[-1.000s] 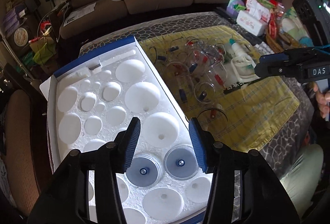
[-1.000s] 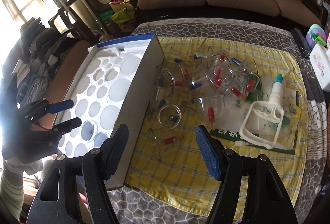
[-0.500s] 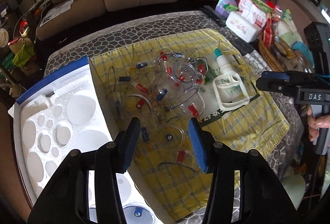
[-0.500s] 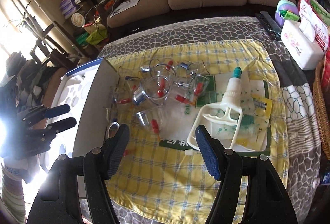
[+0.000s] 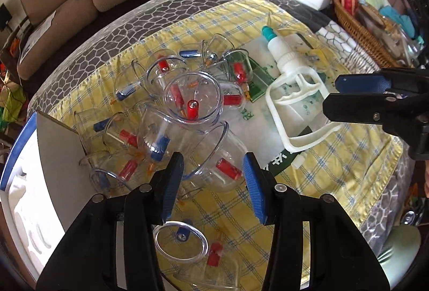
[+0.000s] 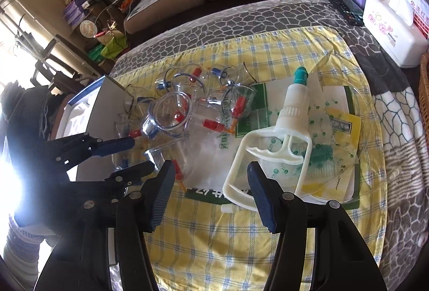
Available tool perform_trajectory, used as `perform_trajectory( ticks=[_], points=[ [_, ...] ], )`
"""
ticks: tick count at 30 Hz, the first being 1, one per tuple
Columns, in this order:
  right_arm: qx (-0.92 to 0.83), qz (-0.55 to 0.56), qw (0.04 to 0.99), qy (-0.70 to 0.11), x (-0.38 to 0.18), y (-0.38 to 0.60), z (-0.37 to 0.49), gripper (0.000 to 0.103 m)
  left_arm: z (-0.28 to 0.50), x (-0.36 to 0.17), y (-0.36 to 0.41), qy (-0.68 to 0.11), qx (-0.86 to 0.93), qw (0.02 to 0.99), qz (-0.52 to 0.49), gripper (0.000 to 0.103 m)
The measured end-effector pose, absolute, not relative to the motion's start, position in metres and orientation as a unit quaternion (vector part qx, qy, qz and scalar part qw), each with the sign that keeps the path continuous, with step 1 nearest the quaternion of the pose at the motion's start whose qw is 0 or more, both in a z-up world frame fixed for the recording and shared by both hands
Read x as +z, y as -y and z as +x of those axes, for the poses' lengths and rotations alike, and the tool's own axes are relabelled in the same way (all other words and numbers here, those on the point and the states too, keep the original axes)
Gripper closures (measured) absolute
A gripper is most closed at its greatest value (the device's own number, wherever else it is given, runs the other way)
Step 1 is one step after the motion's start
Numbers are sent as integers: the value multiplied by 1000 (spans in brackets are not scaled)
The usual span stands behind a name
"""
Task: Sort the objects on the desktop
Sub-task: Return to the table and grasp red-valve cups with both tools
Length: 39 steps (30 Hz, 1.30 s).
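Black hand-held gripper point(image 5: 213, 183) tilted steeply downward.

- White foam tray in a blue-edged box point(image 5: 24, 200), cut off at the left wrist frame's left edge.
- Brown wicker basket point(image 6: 424, 82), cropped by the right wrist frame's right edge.
- Striped sleeve point(image 6: 18, 245), washed out by window glare.
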State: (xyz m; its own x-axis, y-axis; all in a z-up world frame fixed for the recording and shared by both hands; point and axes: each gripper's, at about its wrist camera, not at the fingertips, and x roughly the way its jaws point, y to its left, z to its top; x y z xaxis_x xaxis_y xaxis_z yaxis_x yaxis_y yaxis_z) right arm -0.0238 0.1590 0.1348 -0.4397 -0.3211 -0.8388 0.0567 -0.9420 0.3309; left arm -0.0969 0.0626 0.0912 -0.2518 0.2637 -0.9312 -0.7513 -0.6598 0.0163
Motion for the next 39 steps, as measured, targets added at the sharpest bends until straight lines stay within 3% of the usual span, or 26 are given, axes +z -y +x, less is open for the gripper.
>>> perform_trajectory(
  ticks=[7, 9, 10, 15, 25, 28, 34, 39],
  points=[
    [-833, 524, 129, 123, 124, -156, -23, 44, -107, 76, -75, -269, 739, 339, -516, 59],
    [-831, 527, 131, 122, 119, -154, -23, 44, -106, 75, -78, -272, 731, 348, -520, 65],
    [-830, 529, 132, 120, 117, -153, -22, 44, -105, 76, -81, -273, 727, 355, -521, 75],
    [-827, 534, 136, 115, 112, -151, -13, 44, -93, 81, -89, -278, 712, 380, -521, 92],
    [-822, 542, 139, 110, 104, -150, 8, 44, -110, 81, -84, -275, 722, 358, -523, 84],
    [-820, 544, 141, 108, 104, -148, 11, 44, -101, 72, -93, -294, 707, 365, -529, 75],
    [-814, 550, 158, 96, 101, -134, 24, 44, -84, 75, -99, -279, 708, 375, -530, 94],
    [-810, 551, 179, 89, 102, -114, 41, 44, -89, 114, -75, -225, 747, 364, -509, 96]
  ],
)
